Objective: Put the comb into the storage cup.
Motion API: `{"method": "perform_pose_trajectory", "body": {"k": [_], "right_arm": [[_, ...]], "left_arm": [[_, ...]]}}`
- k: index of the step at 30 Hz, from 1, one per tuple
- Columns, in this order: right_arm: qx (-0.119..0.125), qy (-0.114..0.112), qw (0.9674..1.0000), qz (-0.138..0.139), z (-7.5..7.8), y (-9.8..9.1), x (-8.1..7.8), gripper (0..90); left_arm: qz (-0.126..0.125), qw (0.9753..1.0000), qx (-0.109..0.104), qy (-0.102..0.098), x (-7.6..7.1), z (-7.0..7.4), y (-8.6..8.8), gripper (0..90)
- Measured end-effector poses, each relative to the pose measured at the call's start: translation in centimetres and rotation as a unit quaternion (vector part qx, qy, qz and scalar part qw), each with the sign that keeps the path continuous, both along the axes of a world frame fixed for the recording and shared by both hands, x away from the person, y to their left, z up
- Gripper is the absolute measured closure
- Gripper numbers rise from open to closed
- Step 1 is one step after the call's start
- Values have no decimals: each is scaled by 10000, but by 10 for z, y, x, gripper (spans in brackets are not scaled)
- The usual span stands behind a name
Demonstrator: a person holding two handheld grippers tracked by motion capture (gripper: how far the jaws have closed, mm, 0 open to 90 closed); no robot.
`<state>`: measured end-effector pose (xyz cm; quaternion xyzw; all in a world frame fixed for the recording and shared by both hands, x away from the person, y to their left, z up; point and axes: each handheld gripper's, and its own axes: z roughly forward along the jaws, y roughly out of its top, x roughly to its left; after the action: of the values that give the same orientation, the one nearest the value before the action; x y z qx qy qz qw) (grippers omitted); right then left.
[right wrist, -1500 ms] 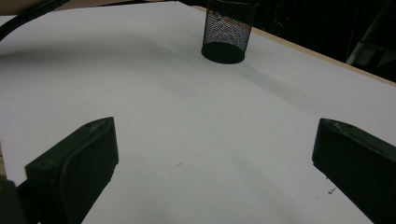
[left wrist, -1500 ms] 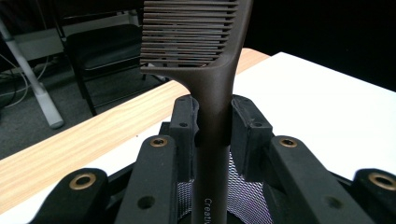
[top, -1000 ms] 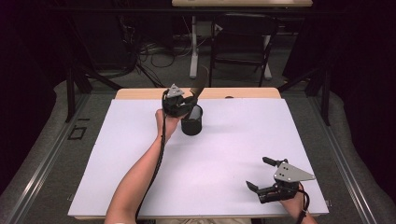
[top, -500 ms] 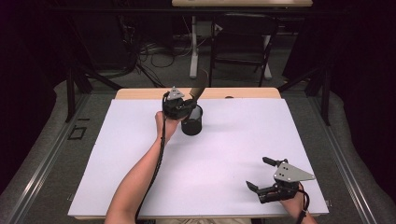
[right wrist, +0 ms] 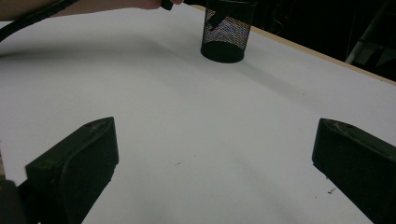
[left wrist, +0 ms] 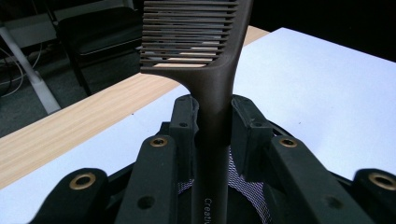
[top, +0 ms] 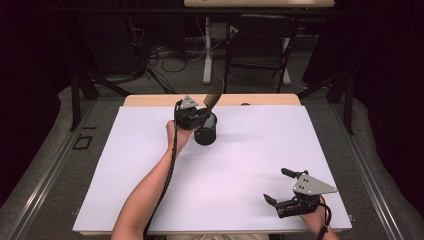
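Left hand-held gripper (top: 199, 116): at the far side of the counter, just over the rim of the mesh cup, its jaws clamped on the handle of the comb.
Comb (left wrist: 212, 70): dark brown, pinched between the two black pads in the left gripper view, its handle running down into the cup, its toothed end rising above the jaws and leaning towards the counter's far edge.
Mesh cup (top: 205, 131): black wire mesh, standing upright on the white sheet near the wooden far edge; also seen far off in the right gripper view (right wrist: 225, 32).
Right hand-held gripper (top: 280, 187): near the front right corner of the counter, well apart from the cup, jaws spread wide with nothing between them.
Counter (top: 260, 150): covered by a white sheet, a strip of pale wood showing along the far side.
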<state>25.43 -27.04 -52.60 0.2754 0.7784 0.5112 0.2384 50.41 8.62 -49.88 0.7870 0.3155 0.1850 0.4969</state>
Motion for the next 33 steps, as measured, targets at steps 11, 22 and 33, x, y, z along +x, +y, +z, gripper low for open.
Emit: {"method": "perform_pose_trajectory", "body": {"k": [11, 22, 33], "right_arm": [[-1, -3, 10000, 4, 0, 0, 0, 2], [-8, 6, 10000, 9, 0, 0, 0, 2], [-3, 5, 10000, 6, 0, 0, 0, 2]], "left_arm": [[-25, 10000, 59, 14, -2, -3, -1, 724], [-27, 9997, 232, -12, -2, -5, -4, 723], [-1, 9993, 361, 15, -2, -6, -6, 723]]}}
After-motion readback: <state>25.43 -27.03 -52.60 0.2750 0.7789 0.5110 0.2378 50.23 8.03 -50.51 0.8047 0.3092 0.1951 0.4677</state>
